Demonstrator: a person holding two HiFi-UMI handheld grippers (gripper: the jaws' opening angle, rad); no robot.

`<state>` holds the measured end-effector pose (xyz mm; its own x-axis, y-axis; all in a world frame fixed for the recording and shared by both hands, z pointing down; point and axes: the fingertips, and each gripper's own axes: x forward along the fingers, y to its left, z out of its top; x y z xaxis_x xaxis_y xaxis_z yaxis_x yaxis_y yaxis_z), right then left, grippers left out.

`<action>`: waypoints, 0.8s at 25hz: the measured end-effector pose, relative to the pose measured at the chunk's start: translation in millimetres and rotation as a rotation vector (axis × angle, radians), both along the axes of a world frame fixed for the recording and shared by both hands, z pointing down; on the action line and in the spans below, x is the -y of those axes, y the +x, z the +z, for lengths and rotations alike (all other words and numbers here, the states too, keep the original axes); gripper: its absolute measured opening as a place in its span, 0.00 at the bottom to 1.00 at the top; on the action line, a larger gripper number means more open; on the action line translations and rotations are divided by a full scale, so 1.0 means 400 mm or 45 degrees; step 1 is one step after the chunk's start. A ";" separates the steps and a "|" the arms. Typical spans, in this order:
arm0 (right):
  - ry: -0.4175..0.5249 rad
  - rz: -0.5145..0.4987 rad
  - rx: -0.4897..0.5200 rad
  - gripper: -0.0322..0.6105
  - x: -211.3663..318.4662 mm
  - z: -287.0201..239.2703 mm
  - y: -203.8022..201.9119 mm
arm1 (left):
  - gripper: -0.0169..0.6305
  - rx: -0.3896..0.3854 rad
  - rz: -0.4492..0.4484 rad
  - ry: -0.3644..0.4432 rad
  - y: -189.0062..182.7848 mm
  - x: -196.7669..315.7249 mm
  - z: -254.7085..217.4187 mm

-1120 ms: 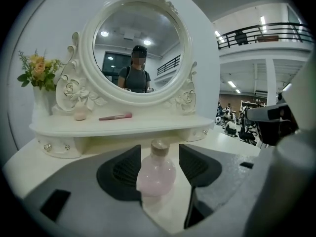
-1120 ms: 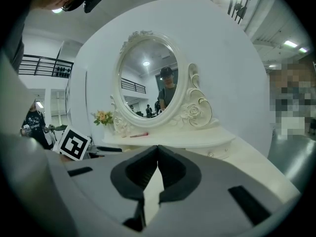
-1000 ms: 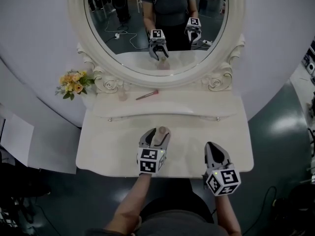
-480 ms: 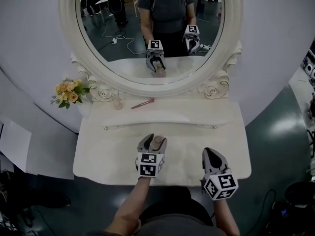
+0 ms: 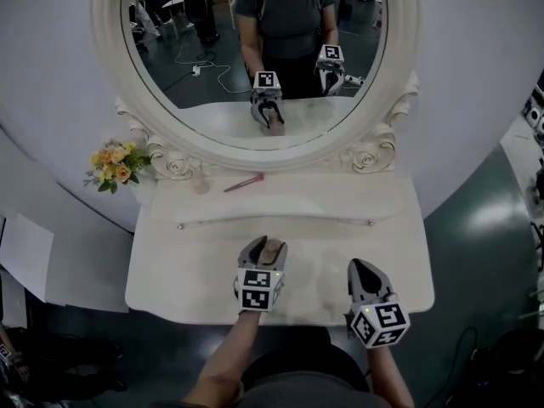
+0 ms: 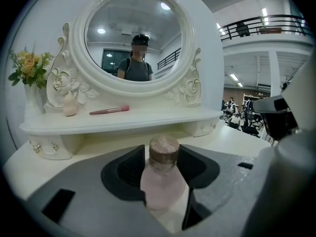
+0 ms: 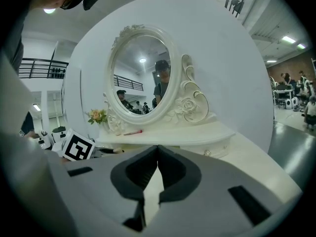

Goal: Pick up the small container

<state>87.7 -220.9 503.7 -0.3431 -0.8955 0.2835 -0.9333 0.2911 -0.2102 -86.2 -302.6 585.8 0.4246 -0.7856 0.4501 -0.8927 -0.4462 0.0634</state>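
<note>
A small pale pink bottle (image 5: 272,251) with a brown cap stands upright on the white dressing table (image 5: 187,270). My left gripper (image 5: 269,244) reaches around it, one finger on each side. In the left gripper view the bottle (image 6: 163,179) fills the gap between the dark pads (image 6: 126,174), which sit very close to its cap and neck. The jaws are closing, and I see no firm squeeze on the bottle. My right gripper (image 5: 364,269) rests over the table's front right, and its jaws (image 7: 158,149) meet at the tips with nothing between them.
Behind the table stands a raised shelf (image 5: 340,189) under an oval mirror (image 5: 255,58). On the shelf lie a pink brush (image 5: 244,182) and a small pale jar (image 5: 201,182). Yellow flowers (image 5: 110,164) stand at the far left. The table's front edge runs just below both grippers.
The left jaws have drawn in closer around the bottle. Both grippers stay in nearly the same places on the table, and the head view has shifted slightly.
</note>
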 end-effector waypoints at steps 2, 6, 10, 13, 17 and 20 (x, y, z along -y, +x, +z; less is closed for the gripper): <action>-0.004 -0.003 0.002 0.06 0.002 0.001 -0.001 | 0.33 0.002 0.001 0.001 0.000 -0.001 0.000; -0.014 -0.010 0.008 0.06 0.003 0.005 0.001 | 0.31 0.013 -0.002 0.011 0.003 -0.003 -0.004; -0.022 -0.017 0.015 0.06 0.006 0.006 0.002 | 0.28 0.028 -0.019 0.033 0.002 0.000 -0.012; -0.026 -0.021 0.022 0.06 0.005 0.008 0.002 | 0.26 0.038 -0.024 0.037 0.002 -0.002 -0.015; -0.031 -0.027 0.032 0.06 0.005 0.013 0.006 | 0.25 0.052 -0.031 0.030 0.002 -0.002 -0.014; -0.031 -0.032 0.038 0.06 0.005 0.016 0.009 | 0.25 0.061 -0.034 0.023 0.001 -0.004 -0.016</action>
